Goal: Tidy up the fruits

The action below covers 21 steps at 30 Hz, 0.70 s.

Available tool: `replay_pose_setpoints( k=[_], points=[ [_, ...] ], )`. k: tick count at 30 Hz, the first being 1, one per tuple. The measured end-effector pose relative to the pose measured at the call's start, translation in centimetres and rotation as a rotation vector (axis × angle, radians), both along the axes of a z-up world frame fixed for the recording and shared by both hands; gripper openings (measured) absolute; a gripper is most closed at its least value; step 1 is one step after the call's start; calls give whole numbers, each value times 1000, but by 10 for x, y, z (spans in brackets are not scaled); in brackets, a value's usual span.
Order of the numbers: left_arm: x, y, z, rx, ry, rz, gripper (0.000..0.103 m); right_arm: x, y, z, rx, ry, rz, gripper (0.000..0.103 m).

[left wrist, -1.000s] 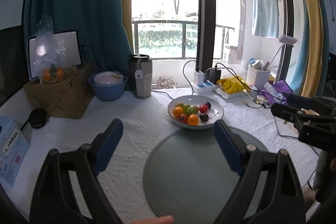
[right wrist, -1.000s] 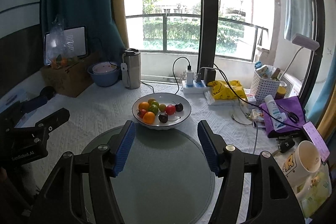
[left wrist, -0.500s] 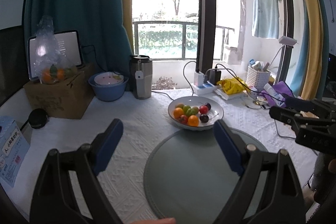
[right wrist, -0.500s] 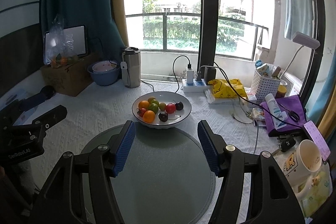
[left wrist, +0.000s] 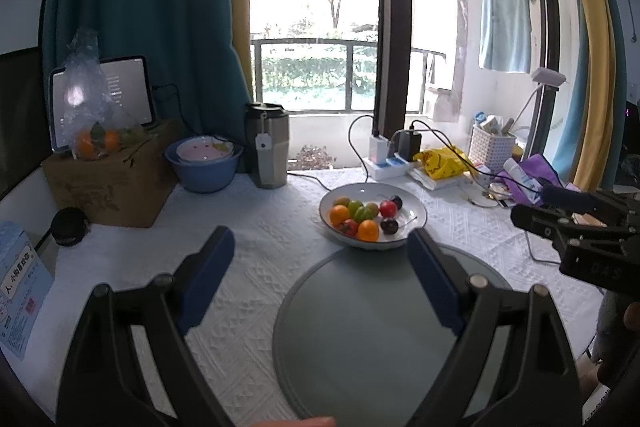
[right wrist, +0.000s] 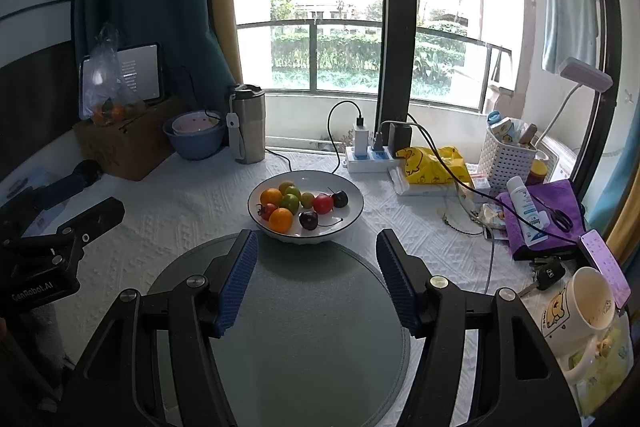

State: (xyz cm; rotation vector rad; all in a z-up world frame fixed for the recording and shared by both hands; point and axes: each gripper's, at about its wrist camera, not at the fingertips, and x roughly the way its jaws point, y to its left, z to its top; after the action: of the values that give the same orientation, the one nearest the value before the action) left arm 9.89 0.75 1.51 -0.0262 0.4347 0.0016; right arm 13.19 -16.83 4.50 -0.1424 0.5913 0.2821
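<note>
White tablecloth [right wrist: 168, 211], round fruit bowl [right wrist: 352, 195], no long axis; both grippers' fingers [right wrist: 236, 279] apart, empty.

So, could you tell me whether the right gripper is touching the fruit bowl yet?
Apart. In the right wrist view the right gripper hangs open over the grey mat, and a strip of mat shows between its fingertips and the fruit bowl.

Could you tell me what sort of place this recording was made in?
Probably a lived-in home: a table by a balcony window, with a fruit bowl, a power strip with chargers and a towel hung outside.
</note>
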Motion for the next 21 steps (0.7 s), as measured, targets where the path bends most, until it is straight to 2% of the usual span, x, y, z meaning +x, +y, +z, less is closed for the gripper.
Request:
replay_pose_setpoints(
  k=[21],
  points=[
    [6, -2, 1, -2, -7, -4, 89, 5, 0, -2, -3, 4, -1, 65]
  ],
)
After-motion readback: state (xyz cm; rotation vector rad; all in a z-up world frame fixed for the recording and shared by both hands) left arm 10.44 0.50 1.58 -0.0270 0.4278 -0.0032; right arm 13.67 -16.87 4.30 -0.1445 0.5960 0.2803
